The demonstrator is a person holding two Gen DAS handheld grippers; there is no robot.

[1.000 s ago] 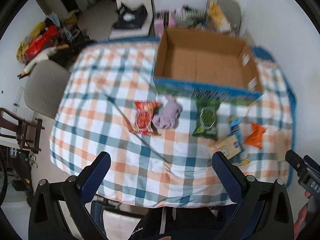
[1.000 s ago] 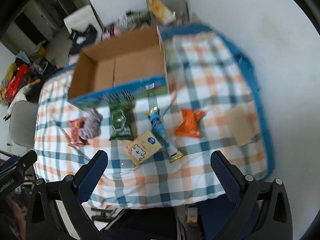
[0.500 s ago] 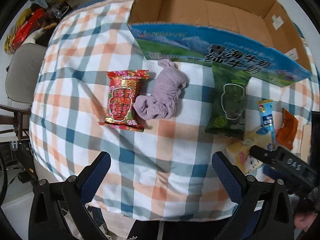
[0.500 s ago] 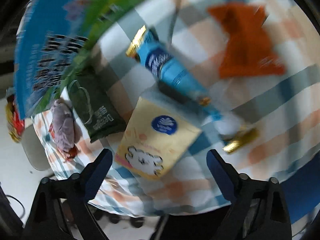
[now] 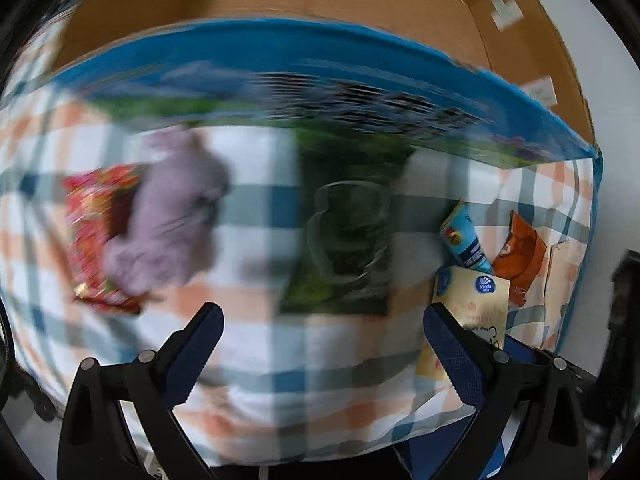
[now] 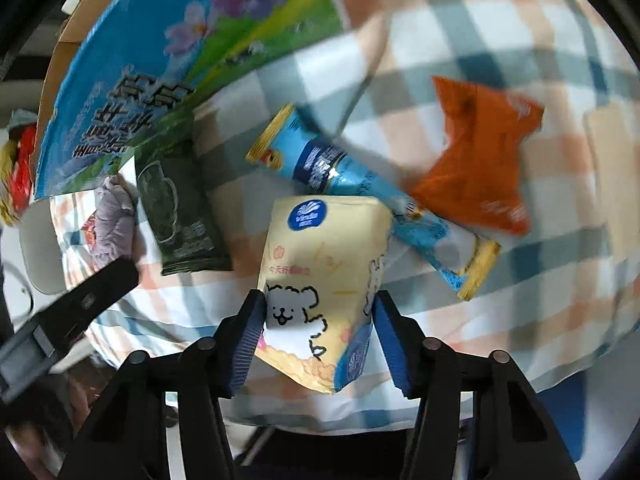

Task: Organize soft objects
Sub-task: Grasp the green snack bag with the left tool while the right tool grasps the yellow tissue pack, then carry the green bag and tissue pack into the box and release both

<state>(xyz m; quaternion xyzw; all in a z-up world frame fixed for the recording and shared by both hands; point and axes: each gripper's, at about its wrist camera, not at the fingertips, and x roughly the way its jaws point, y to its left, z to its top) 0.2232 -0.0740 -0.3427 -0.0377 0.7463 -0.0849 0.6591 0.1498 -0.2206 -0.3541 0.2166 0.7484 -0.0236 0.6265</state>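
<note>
My right gripper is shut on the yellow tissue pack with a cartoon dog, at its near end. Beside it lie a blue snack tube, an orange packet, a dark green packet and a purple cloth. My left gripper is open and empty, low over the checked cloth, just short of the green packet. The purple cloth and a red packet lie to its left. The yellow pack shows at its right finger.
An open cardboard box with a blue and green printed side stands behind the items; it also shows in the right wrist view. The checked tablecloth covers the table. The table's near edge runs just below both grippers.
Both grippers have dropped close to the table. The right gripper has closed on the yellow tissue pack. The left gripper has moved forward toward the green packet, still open.
</note>
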